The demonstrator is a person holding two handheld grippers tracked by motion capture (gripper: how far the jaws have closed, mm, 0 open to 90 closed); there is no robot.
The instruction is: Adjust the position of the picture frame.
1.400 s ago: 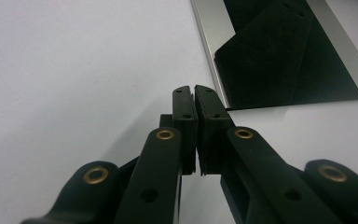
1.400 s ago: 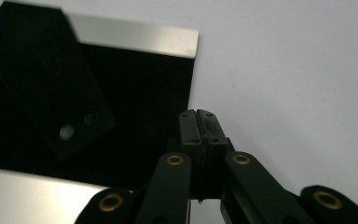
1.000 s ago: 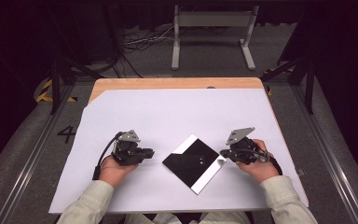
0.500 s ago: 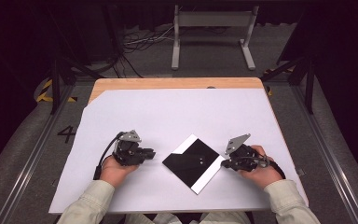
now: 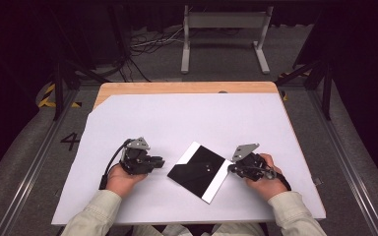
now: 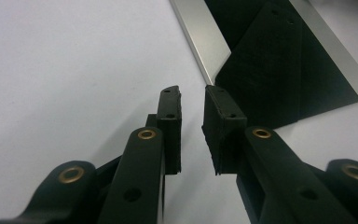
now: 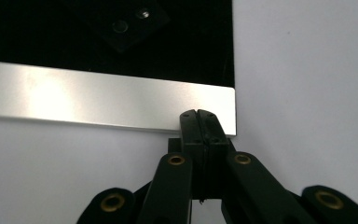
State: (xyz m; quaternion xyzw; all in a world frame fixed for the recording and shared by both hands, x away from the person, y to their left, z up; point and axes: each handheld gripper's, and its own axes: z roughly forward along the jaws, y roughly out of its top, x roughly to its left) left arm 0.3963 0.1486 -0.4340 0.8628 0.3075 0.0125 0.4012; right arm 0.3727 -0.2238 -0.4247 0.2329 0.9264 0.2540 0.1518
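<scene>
White tabletop [image 5: 187, 118]: left gripper [image 6: 192, 100] fingers just opened, empty; right gripper [image 7: 198, 116] pinches black folder's [image 5: 199, 164] silver edge.

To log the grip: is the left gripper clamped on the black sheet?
No, the left gripper is open with nothing between its jaws, short of the sheet.

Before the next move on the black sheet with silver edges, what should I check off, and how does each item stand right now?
1. Left gripper jaws open, nothing between them: ok; they have just been opening.
2. Right gripper jaws shut: ok.
3. Right tips over the silver strip corner; touching it: cannot tell.
4. Black sheet flat on the white table cover: ok.
5. Left jaws short of the sheet's corner: ok.
</scene>
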